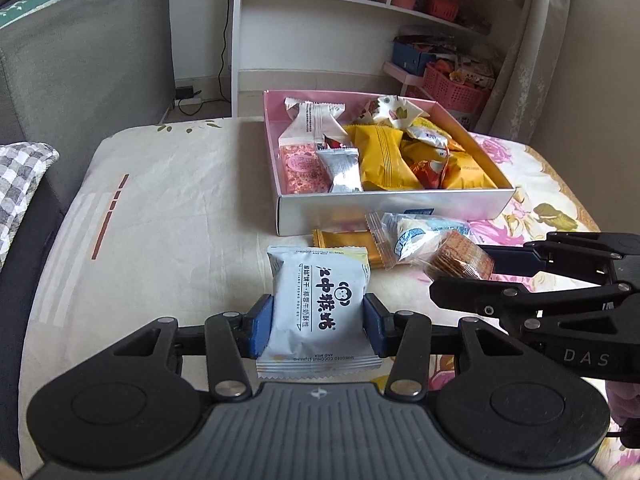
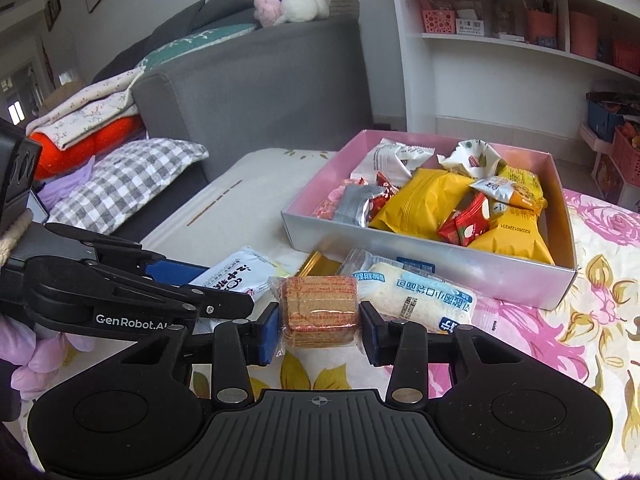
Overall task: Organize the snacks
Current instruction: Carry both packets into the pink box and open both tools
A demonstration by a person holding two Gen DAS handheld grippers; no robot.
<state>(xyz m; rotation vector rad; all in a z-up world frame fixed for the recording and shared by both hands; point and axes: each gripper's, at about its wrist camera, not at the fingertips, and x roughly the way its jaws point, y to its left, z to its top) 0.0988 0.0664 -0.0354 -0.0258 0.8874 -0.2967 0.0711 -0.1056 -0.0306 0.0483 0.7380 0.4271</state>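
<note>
Two grips: left gripper (image 1: 318,322) clamps a pale biscuit packet (image 1: 318,300); right gripper (image 2: 319,330) clamps a clear-wrapped cracker stack (image 2: 318,308).
Box: pink-lined cardboard box (image 2: 420,256), filled with crinkly foil packets, sits just beyond both.
Between: a gold packet (image 1: 344,240) and a white bread packet (image 2: 420,294) lie in front of the box wall.
Surface: soft floral cloth (image 2: 580,320).
Open room: bare cream cloth (image 1: 160,200) to the left; grey sofa (image 1: 80,60) borders it.

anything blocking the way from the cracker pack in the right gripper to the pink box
Nothing visible does. The right gripper grips the cracker pack; the bread packet and gold packet lie low before the pink box, whose top is open.
</note>
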